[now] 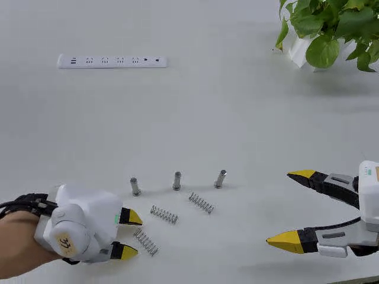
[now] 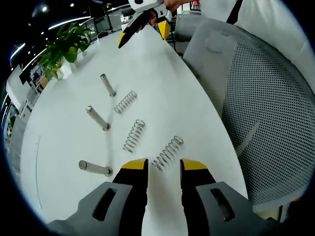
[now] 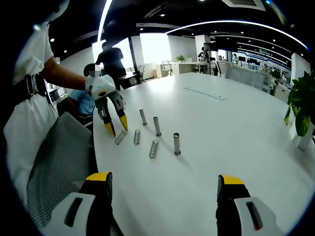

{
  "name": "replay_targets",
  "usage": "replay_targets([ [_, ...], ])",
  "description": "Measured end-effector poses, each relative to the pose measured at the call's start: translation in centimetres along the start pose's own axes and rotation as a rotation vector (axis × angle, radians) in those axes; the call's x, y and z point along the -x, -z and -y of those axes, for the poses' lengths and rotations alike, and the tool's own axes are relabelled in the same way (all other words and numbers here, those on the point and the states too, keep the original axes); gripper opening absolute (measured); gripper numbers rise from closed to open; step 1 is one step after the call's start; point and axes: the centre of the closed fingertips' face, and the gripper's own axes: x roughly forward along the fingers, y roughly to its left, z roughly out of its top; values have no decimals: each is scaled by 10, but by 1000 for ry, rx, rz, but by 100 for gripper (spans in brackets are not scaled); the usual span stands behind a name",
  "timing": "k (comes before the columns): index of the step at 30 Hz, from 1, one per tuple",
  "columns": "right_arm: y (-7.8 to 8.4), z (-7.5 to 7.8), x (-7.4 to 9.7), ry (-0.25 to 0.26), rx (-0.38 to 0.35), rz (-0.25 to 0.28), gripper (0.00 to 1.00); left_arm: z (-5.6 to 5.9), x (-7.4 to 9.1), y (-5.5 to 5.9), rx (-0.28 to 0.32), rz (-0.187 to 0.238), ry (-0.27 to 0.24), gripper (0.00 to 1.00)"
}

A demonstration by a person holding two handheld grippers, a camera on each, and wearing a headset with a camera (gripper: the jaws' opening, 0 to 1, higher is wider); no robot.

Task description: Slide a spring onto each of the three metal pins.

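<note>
Springs of thin, bright coiled wire lie loose on their sides on the smooth white tabletop [image 1: 237,118], three of them, just on the near side of a row of three short metal pins. These are dull silver cylinders standing upright on slightly flared bases: the left pin [image 1: 135,186], the middle pin [image 1: 177,180] and the right pin [image 1: 220,178], spaced apart in a line, none yet wearing a spring. The right spring [image 1: 201,203] lies near the right pin, the middle spring [image 1: 164,215] sits a little nearer and to the left, and the nearest spring [image 1: 145,242] rests just off the tips of my left gripper [image 1: 133,235]. That gripper has a white rounded body with black fingers capped in yellow; its jaws stand partly apart and pinch nothing, and in the left gripper view the near end of the coil lies just ahead of the gap. My right gripper [image 1: 283,207] hovers well to the right of the pins, jaws spread wide with only bare table between them. At the far side lie a flat white plastic power strip [image 1: 111,61] and, far right, a leafy green potted plant [image 1: 325,29].
</note>
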Motion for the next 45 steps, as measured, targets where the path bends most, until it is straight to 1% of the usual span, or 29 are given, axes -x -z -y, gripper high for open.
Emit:
replay_targets([
  [3,1,-1,0,3,-5,3,87,1,-3,0,-22,-7,15,20],
  [6,2,-2,-1,3,-11,3,87,1,-6,4,-40,-29,21,19],
  [8,2,-3,-2,3,-14,4,87,2,-7,8,-41,-49,25,19],
  [10,2,-3,-2,5,-15,7,87,2,-6,7,-36,-44,24,17],
  [16,3,-3,-2,8,-16,7,87,3,-4,9,-44,-56,19,14],
  [19,1,-3,-3,10,-15,11,87,3,-3,12,-50,-67,17,12],
  [22,0,-3,-3,10,-14,11,86,4,-2,13,-35,-75,13,10],
  [24,0,-4,-4,9,-14,13,86,5,-2,14,-37,-81,13,9],
  [28,0,-5,-4,10,-15,13,86,4,-1,16,-15,-94,-5,8],
  [29,1,-5,-4,10,-16,12,86,4,-1,16,2,-96,-11,8],
  [34,2,-7,-4,7,-20,11,86,3,0,17,46,-102,-26,8],
  [38,2,-8,-5,7,-21,10,85,3,0,17,76,-111,-33,8],
  [42,1,-8,-5,9,-20,12,85,4,-1,18,122,-119,-38,8],
  [45,3,-5,-5,8,-22,15,85,4,-1,19,139,-119,-46,8],
])
